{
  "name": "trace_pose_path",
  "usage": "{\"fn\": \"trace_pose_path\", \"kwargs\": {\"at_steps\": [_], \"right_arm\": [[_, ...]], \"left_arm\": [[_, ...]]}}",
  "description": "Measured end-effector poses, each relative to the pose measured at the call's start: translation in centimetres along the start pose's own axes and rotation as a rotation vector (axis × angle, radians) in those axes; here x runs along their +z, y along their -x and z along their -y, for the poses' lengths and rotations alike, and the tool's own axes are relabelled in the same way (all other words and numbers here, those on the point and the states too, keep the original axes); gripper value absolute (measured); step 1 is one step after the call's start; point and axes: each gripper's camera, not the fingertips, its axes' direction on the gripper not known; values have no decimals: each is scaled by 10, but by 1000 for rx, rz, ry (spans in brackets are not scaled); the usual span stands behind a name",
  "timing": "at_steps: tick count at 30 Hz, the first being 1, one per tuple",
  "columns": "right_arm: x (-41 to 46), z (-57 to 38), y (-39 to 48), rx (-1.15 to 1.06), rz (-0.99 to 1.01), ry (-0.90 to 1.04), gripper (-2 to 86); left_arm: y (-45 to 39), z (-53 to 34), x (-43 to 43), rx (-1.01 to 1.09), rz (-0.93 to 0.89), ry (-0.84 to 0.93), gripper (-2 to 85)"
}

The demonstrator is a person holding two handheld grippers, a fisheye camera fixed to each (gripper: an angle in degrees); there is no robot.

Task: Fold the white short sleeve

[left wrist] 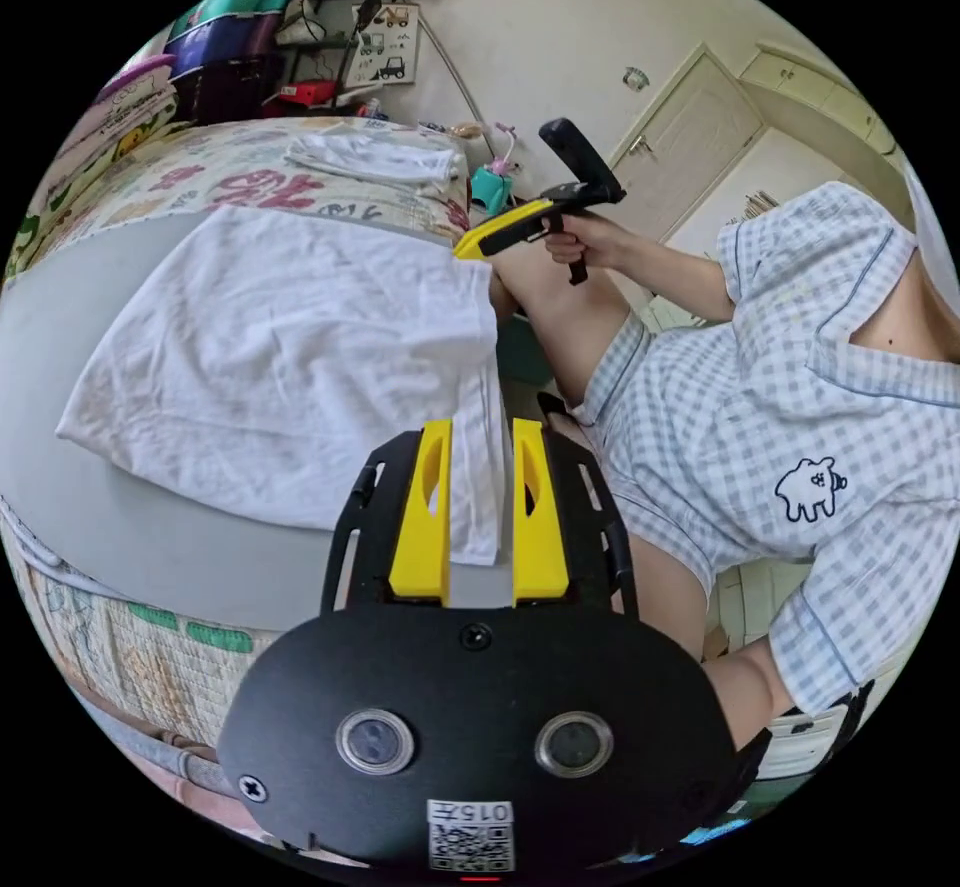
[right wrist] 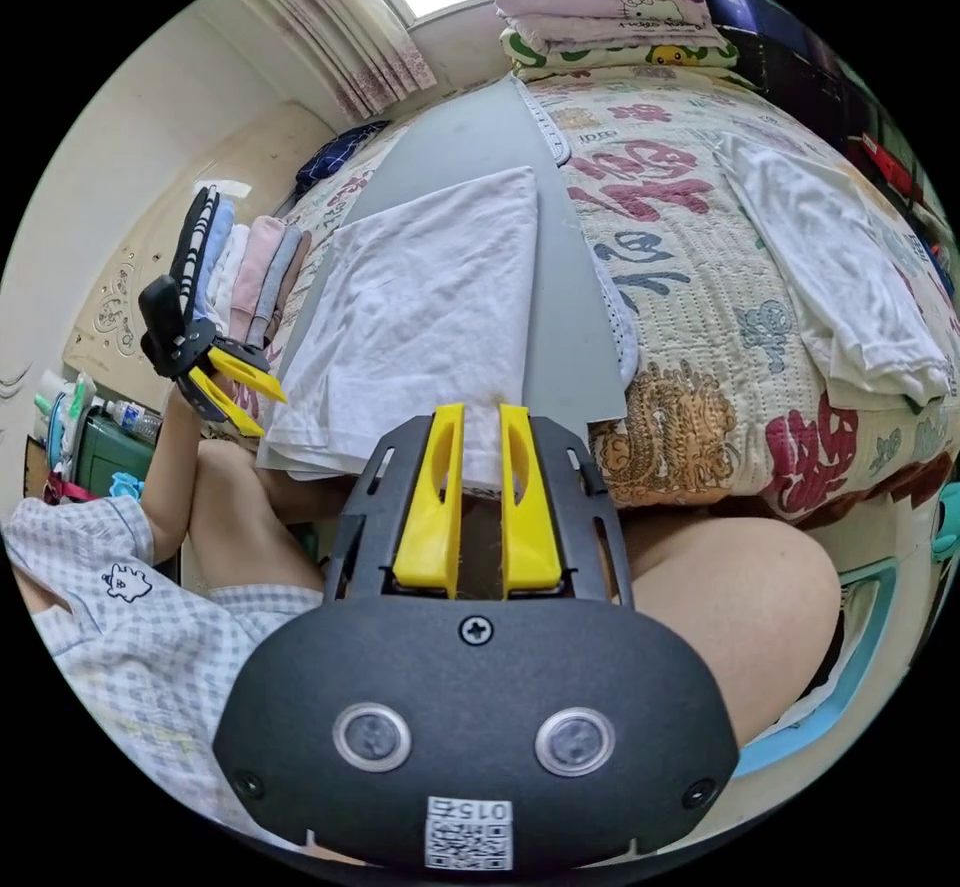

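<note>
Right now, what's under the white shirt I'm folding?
The white shirt lies on a grey board, which rests on a patterned quilt. The board's middle is hidden beneath the shirt, so anything there cannot be seen.

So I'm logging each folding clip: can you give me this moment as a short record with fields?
garment: white short sleeve shirt, spread on a grey board
surface: patterned quilt on a bed
left gripper: open, jaws either side of the shirt's near edge
right gripper: open, at the shirt's edge
other cloth: a second white garment lying on the quilt
fold state: partly folded, a sleeve hidden
</note>
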Motion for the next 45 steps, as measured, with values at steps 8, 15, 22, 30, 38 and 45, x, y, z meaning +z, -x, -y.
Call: {"fn": "trace_pose_path", "kwargs": {"at_steps": [8,15,22,30,38,45], "right_arm": [[14,21,-4,11,-44,42,48],[14,33,2,-45,-236,101,-1],[7,47,-12,29,-50,41,57],[26,62,0,-64,-221,134,10],[31,70,-15,-68,-257,156,-2],[13,76,-34,-30,-234,115,16]], "left_arm": [[-23,-10,15,-37,171,31,48],[-48,-7,0,36,201,-4,5],[-43,0,16,-12,138,99,67],[-48,-2,14,13,168,104,25],[-45,-10,14,-4,124,113,10],[-37,-38,-34,-45,79,-65,61]]}}
